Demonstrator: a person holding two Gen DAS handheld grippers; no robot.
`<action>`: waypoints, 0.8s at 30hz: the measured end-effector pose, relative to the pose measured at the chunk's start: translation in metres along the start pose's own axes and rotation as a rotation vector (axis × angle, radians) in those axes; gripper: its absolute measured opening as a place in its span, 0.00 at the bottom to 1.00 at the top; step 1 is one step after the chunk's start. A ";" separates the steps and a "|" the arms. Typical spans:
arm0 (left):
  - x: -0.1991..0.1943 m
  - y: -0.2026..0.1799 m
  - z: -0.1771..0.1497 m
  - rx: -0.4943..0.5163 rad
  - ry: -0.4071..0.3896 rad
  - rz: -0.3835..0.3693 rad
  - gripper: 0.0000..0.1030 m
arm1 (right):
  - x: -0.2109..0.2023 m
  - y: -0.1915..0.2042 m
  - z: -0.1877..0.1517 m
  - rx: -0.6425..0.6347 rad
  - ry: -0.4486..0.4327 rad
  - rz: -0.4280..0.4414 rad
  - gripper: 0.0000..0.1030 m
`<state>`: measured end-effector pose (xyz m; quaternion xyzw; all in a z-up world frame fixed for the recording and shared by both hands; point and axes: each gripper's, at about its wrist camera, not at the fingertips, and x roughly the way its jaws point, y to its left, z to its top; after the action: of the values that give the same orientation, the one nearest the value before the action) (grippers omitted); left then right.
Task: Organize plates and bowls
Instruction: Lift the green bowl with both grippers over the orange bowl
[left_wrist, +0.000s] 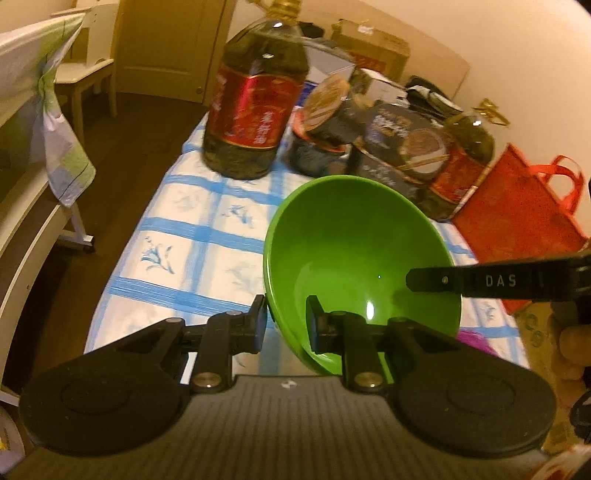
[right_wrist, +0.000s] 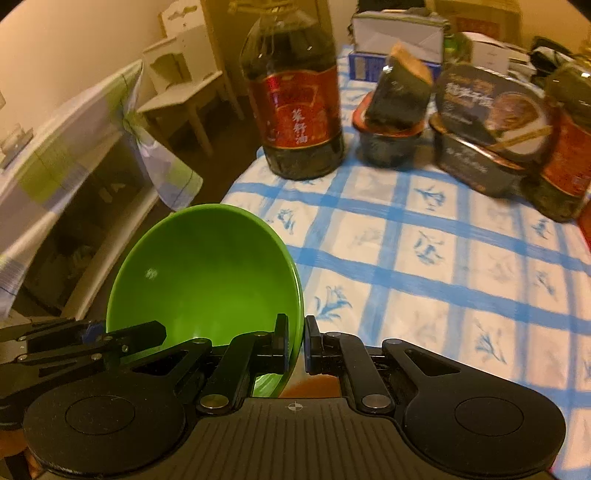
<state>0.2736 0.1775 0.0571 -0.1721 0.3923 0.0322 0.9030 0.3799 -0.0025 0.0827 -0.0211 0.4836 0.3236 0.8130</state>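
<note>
- Left wrist view: your left gripper (left_wrist: 286, 323) has its fingers clamped on the near rim of the green bowl (left_wrist: 354, 251), one pad outside the wall and one inside.
- The bowl is tilted, its open side facing the camera, and it hangs above the counter (left_wrist: 177, 229), which wears a blue-and-white checked cloth.
- Your right gripper (left_wrist: 417, 280) reaches in from the right edge, its finger lying across the bowl's right rim and inside.
- Behind the bowl stand a large oil bottle (left_wrist: 255, 107) with a red label, dark food tubs (left_wrist: 321, 147) and a red bag (left_wrist: 524, 206).
- Right wrist view: your right gripper (right_wrist: 296, 341) has its fingers pressed together on the bowl's (right_wrist: 203, 273) right rim, one pad each side of the wall.
- The bowl sits left of centre, tipped up over the counter's (right_wrist: 424, 266) left edge.
- Your left gripper (right_wrist: 92, 338) holds the bowl's lower left rim.
- The oil bottle (right_wrist: 295, 99) and tubs (right_wrist: 388, 136) stand at the far end.
</note>
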 end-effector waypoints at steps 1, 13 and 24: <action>-0.005 -0.005 -0.002 0.005 0.001 -0.009 0.19 | -0.009 -0.001 -0.005 0.005 -0.004 -0.005 0.08; -0.041 -0.064 -0.043 0.118 0.040 -0.064 0.19 | -0.077 -0.031 -0.081 0.105 -0.016 -0.026 0.08; -0.051 -0.083 -0.107 0.142 0.109 -0.086 0.19 | -0.102 -0.043 -0.163 0.190 -0.012 -0.022 0.08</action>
<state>0.1798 0.0675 0.0498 -0.1260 0.4342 -0.0441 0.8909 0.2447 -0.1449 0.0660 0.0528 0.5071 0.2675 0.8176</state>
